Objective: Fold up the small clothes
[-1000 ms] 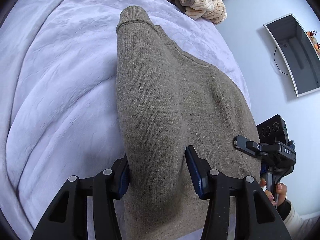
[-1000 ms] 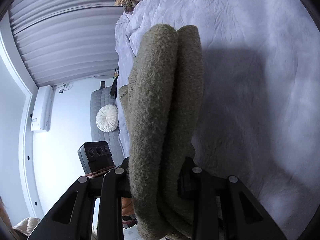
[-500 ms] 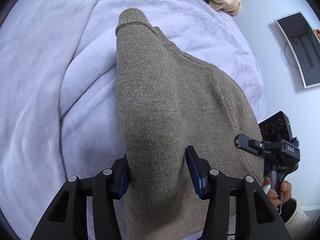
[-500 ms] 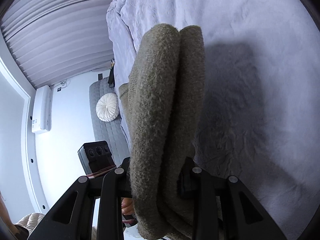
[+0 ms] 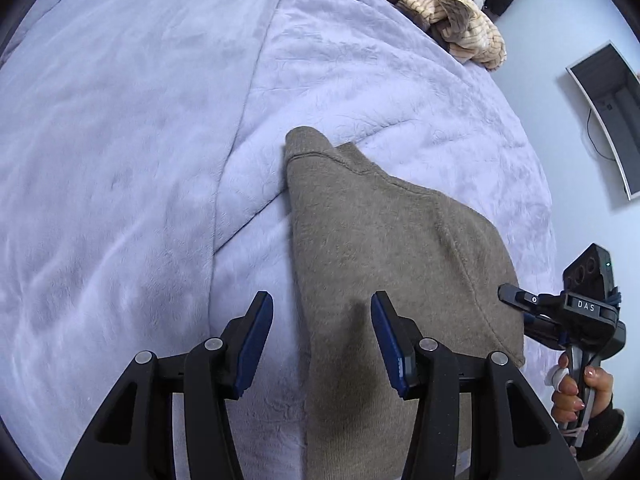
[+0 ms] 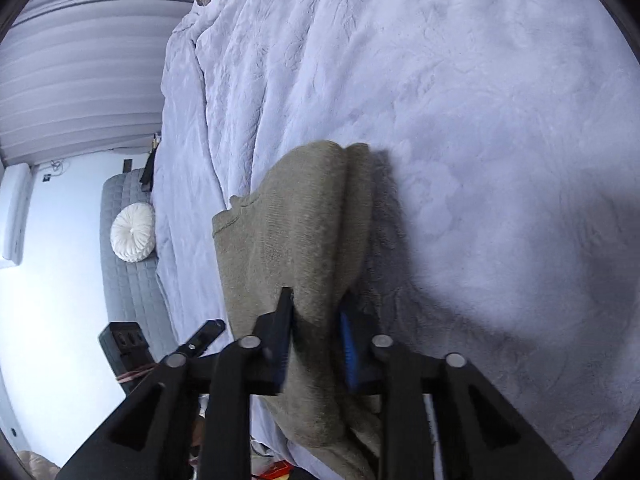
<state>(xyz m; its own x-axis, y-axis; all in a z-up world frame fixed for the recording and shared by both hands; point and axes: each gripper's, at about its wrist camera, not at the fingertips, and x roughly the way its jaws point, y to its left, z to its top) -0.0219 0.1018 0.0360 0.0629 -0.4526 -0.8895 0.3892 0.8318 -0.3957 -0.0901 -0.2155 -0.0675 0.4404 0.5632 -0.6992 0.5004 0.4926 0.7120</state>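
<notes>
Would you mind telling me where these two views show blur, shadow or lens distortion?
Right wrist view: the right gripper fingers smear with motion as the jaws close on the sweater, which shadows the blanket. Left wrist view: sharp, though fisheye bends the wall screen.

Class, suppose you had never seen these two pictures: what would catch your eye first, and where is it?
First, the brown knit garment, folded and lying on the pale lilac bedspread. Next, the right gripper, jaws closing on the garment's edge, and the left gripper, open over its near end. A beige striped clothes heap sits at the far edge.
</notes>
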